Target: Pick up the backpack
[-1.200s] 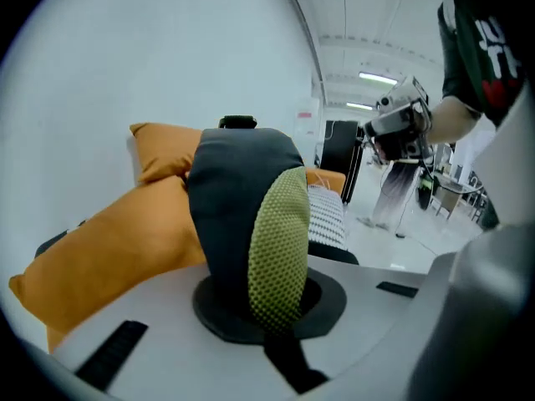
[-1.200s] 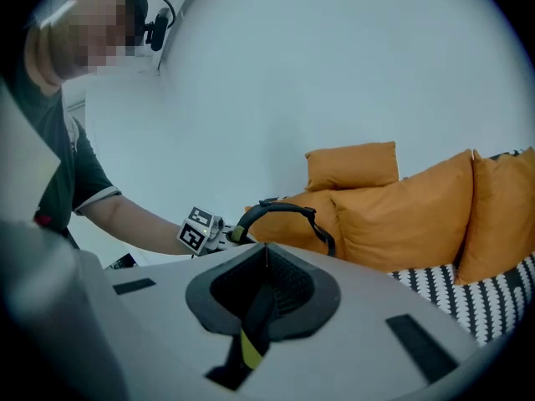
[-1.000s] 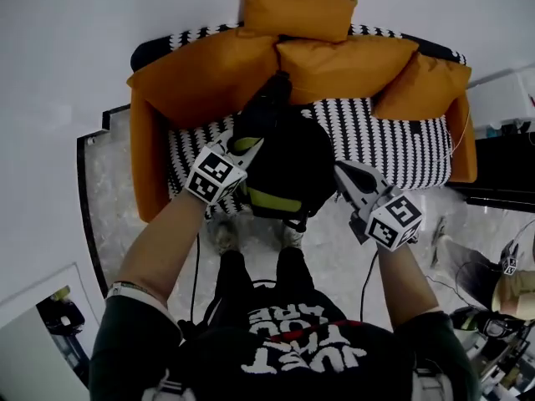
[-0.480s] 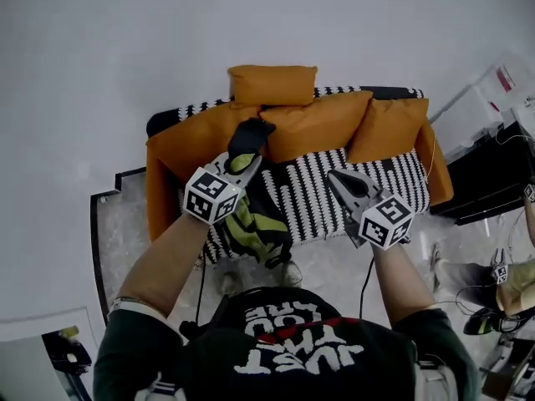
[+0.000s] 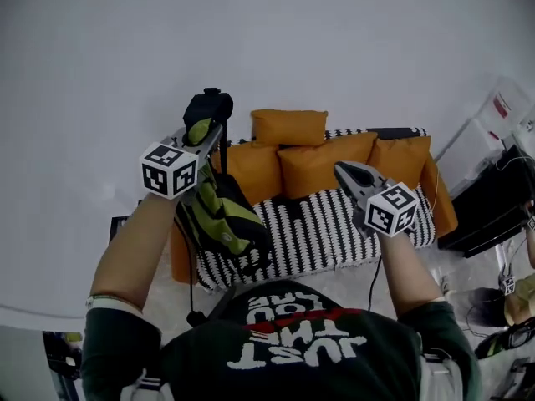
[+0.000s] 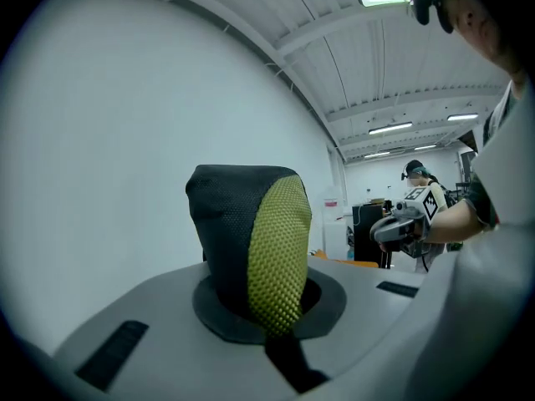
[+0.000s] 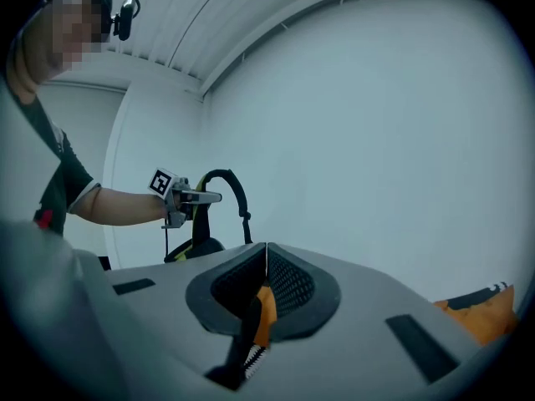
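Observation:
The black and lime-green backpack [image 5: 221,220] hangs in the air in front of the sofa's left end. My left gripper [image 5: 203,129] is raised high and shut on its padded shoulder strap [image 5: 209,107], which fills the left gripper view as a black and green mesh band [image 6: 257,249] pinched between the jaws. From the right gripper view the backpack [image 7: 197,242] dangles under the left gripper [image 7: 211,196]. My right gripper [image 5: 344,172] is held up to the right, apart from the bag; its pads [image 7: 284,278] meet with nothing between them.
An orange sofa with a black-and-white striped cover [image 5: 334,228] and several orange cushions [image 5: 322,164] stands against the white wall. A black cabinet [image 5: 493,211] sits at the right. Another person with grippers [image 6: 418,215] stands in the room's far part.
Both grippers rose. The backpack left the sofa seat and now hangs from the left gripper by its strap; the right gripper came away from the bag.

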A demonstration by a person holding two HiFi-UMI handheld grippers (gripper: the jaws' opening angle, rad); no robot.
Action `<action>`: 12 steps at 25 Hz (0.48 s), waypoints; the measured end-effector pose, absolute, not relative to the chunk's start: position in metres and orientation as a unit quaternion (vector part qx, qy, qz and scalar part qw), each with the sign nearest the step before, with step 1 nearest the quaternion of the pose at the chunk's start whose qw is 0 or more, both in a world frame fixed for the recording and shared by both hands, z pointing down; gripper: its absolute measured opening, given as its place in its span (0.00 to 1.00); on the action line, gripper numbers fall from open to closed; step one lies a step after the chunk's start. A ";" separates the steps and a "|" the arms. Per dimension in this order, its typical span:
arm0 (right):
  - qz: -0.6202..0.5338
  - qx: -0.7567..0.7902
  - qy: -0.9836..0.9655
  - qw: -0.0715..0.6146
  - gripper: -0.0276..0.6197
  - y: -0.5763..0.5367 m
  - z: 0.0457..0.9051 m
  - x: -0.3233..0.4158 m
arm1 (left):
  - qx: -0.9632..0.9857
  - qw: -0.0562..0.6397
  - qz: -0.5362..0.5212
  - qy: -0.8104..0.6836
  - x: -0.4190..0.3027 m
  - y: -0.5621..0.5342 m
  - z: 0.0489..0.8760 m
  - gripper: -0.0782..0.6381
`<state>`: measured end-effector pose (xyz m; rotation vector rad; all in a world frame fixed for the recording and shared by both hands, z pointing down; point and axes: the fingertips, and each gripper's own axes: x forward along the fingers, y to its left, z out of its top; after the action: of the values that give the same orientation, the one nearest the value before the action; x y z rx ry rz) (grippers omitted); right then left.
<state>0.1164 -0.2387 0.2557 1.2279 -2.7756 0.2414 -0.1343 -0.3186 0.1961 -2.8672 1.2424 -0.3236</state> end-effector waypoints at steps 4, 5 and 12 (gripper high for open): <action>0.056 0.403 -0.913 0.040 0.09 -0.241 0.218 0.113 | -0.905 0.029 -0.067 0.420 -0.163 -0.321 0.115 0.12; 0.049 0.402 -0.914 0.039 0.09 -0.247 0.204 0.109 | -0.902 0.037 -0.058 0.425 -0.171 -0.327 0.089 0.12; 0.007 0.409 -0.912 0.024 0.09 -0.269 0.123 0.106 | -0.890 0.097 -0.009 0.445 -0.191 -0.341 -0.056 0.12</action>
<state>0.1055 -0.2694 0.1233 1.2663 -2.8224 0.0212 -0.1915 -0.3409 -0.0558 -2.6365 1.3181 -0.0270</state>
